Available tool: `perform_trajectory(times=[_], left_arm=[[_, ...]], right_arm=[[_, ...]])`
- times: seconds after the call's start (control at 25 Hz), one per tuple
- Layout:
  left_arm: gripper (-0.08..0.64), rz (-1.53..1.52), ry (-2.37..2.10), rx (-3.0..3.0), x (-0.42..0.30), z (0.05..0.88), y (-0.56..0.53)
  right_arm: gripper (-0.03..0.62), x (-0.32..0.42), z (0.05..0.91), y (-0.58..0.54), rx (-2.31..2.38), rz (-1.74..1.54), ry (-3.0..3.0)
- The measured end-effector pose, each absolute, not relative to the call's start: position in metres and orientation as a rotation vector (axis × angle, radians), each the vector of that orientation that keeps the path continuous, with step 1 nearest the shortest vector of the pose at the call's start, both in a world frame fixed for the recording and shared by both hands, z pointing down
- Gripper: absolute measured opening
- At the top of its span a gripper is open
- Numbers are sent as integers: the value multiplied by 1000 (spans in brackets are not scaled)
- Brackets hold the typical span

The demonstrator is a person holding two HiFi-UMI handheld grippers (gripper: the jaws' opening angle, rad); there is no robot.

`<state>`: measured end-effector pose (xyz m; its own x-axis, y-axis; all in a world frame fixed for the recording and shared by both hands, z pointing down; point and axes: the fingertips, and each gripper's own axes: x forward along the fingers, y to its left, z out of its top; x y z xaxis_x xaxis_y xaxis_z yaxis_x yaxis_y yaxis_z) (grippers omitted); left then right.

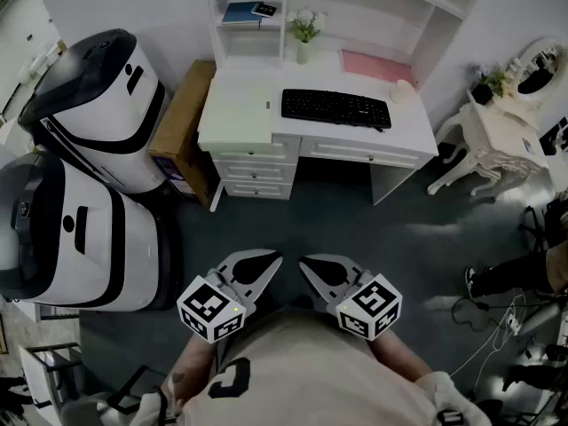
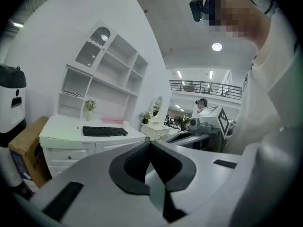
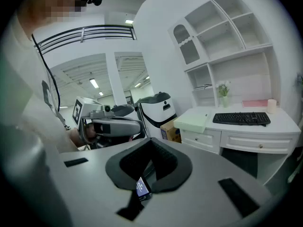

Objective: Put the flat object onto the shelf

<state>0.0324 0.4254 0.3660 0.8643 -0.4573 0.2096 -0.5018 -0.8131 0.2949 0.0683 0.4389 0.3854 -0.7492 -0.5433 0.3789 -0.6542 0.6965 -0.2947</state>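
Both your tongs are closed tight with nothing in them: the left gripper (image 1: 271, 261) and the right gripper (image 1: 308, 264) sit tip to tip just in front of your chest, well apart from the desk (image 1: 355, 140) at 12 o'clock. The likeliest flat object is the pale green pad (image 1: 238, 112) lying at the desk's left end, about 11 o'clock from your hands, untouched. A pink sheet (image 1: 377, 65) at the back right, near 1 o'clock, is also flat, so you could go for the wrong one. The pad lies flush on the desktop, so closed or barely parted jaws would probably shove it toward the keyboard (image 1: 335, 107) rather than get under an edge. Lifting it to the shelf (image 1: 257, 34) at 12 o'clock risks clipping the little plant (image 1: 304, 32) or the books (image 1: 241, 11) already stored there. Cables (image 1: 497, 327) trail on the floor at 3 o'clock, so a sidestep could snag them. The head view alone gives you the desktop layout from above. The right gripper view shows the pad's thick edge at the desk's corner, and both gripper views show the tall upper compartments that the head view cuts off.
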Motion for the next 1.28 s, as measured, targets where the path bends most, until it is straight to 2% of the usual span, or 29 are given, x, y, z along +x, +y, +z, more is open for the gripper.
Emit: perform_trajectory(times=[0.8, 1.28], left_arm=[[14, 112, -786, 2653, -43, 368, 408], [14, 93, -802, 2602, -62, 374, 405]], right_arm=[[12, 8, 388, 419, 963, 600, -2613], [12, -11, 389, 419, 879, 609, -2636]])
